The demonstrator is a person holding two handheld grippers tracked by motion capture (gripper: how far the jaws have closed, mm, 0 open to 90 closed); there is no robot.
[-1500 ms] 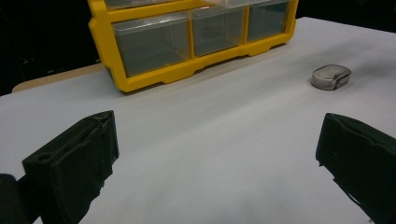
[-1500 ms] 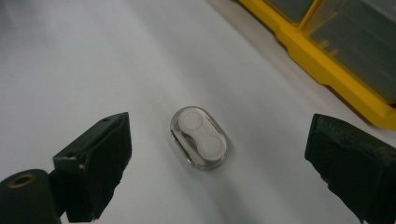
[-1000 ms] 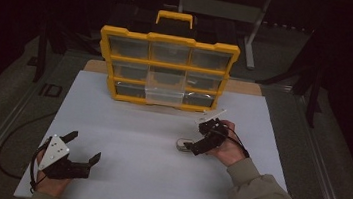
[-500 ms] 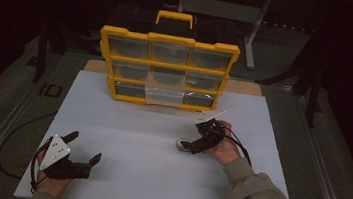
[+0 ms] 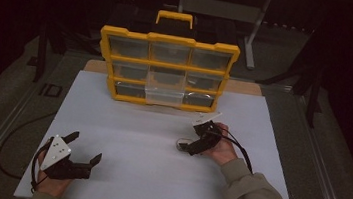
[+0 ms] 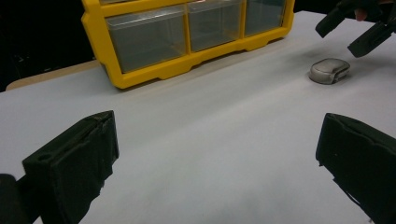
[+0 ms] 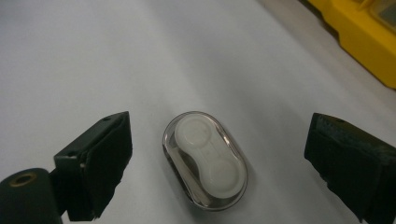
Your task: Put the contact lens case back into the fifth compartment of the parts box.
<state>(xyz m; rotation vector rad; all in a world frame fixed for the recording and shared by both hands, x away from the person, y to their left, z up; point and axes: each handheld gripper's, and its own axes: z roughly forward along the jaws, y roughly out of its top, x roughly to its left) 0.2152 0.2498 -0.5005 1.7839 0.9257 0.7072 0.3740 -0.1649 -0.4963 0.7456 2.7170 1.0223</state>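
High view: small clear capsule case on white desk, just at 9 o'clock of right claw; left claw well apart, spread, empty.

Left gripper view: case at 1 o'clock, yellow drawer organizer beyond.

Right gripper view: right claw gaping, empty (nearer one); case between jaws, long axis 11-to-5.

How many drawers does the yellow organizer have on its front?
9, in three rows of three on the yellow organizer. One drawer, the bottom middle, sticks out toward the person. The rest sit flush. Their contents cannot be made out.
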